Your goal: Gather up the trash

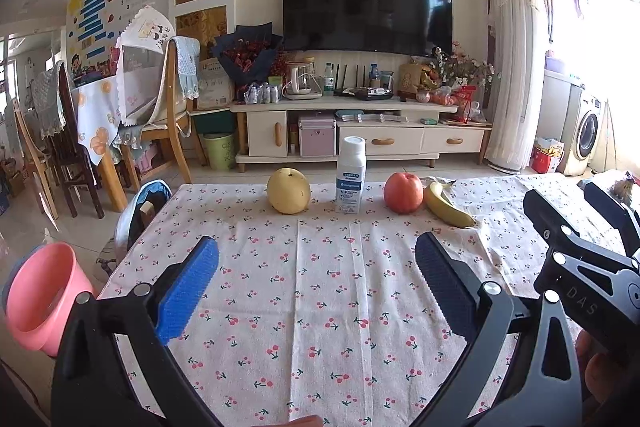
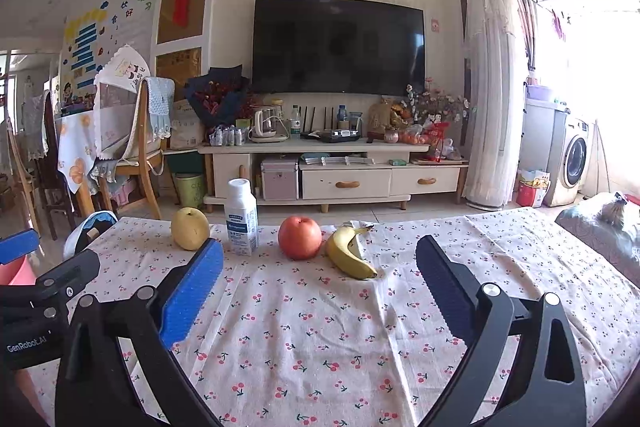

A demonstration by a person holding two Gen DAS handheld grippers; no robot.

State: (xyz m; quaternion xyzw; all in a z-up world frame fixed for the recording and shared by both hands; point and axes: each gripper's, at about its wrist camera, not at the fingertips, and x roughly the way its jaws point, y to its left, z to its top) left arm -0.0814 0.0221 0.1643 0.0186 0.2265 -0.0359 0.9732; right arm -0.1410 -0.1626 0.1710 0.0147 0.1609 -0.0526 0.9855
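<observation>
A white plastic bottle (image 1: 351,175) with a blue label stands upright at the far edge of the cherry-print table (image 1: 320,307); it also shows in the right wrist view (image 2: 241,218). A yellow pear (image 1: 288,190), a red apple (image 1: 403,192) and a banana (image 1: 447,205) lie beside it. A pink bin (image 1: 44,297) stands on the floor left of the table. My left gripper (image 1: 316,279) is open and empty, short of the bottle. My right gripper (image 2: 320,283) is open and empty, facing the apple (image 2: 300,237) and banana (image 2: 350,253).
A chair with a blue-white bag (image 1: 142,211) sits at the table's far left corner. A TV cabinet (image 1: 360,131), dining chairs (image 1: 160,115) and a green bin (image 1: 219,150) stand beyond. A grey cushion (image 2: 600,231) lies at the right.
</observation>
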